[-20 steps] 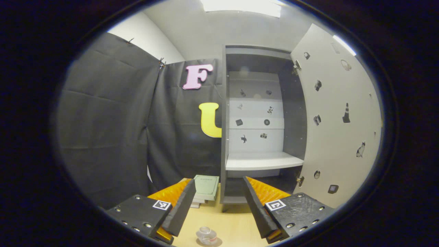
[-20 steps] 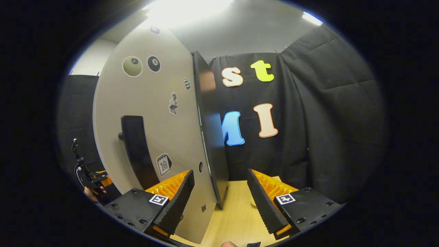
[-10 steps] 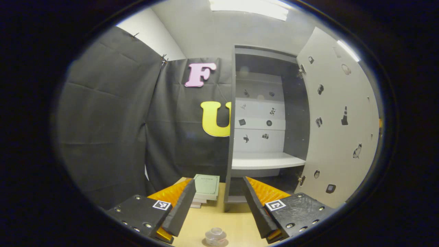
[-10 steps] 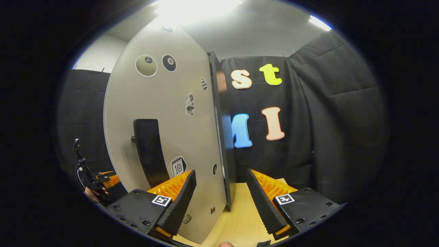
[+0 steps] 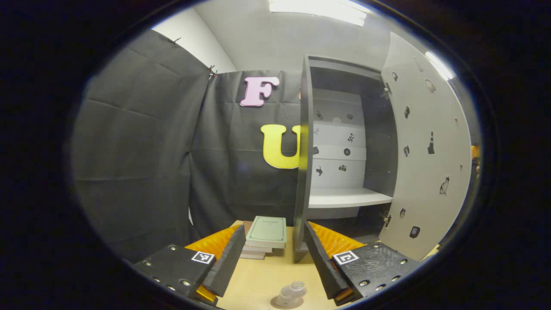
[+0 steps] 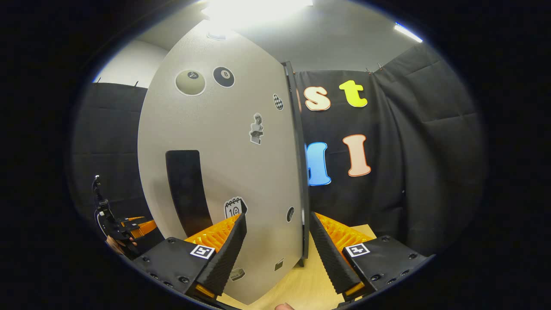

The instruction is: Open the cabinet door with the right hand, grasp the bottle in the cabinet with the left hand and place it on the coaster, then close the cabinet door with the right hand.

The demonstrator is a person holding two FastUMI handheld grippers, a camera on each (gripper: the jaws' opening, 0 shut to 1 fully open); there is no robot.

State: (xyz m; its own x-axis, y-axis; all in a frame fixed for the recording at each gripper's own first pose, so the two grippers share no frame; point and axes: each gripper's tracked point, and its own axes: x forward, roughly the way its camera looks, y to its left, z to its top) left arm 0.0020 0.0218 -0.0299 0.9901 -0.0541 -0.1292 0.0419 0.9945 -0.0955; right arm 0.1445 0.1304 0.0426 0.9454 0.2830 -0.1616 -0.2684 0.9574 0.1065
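A small clear bottle (image 5: 291, 291) stands on a round coaster (image 5: 279, 303) on the wooden table, just below and between my left gripper's fingers. My left gripper (image 5: 271, 261) is open and holds nothing. Behind it the cabinet (image 5: 304, 163) stands open, with a bare white shelf (image 5: 346, 199) and the door (image 5: 426, 163) swung out to the right. In the right gripper view the door's outer face (image 6: 232, 163) with its black handle (image 6: 186, 189) is close in front. My right gripper (image 6: 277, 254) is open, and the door's lower edge sits between its fingers.
A stack of books (image 5: 264, 236) lies on the table left of the cabinet. Black cloth walls close in the booth behind and beside it. The other gripper (image 6: 122, 227), held by a hand, is at the far left of the right gripper view.
In the left gripper view the cabinet and books have slid right and the bottle on its coaster has shifted right. In the right gripper view the door has moved right and shows more of its face.
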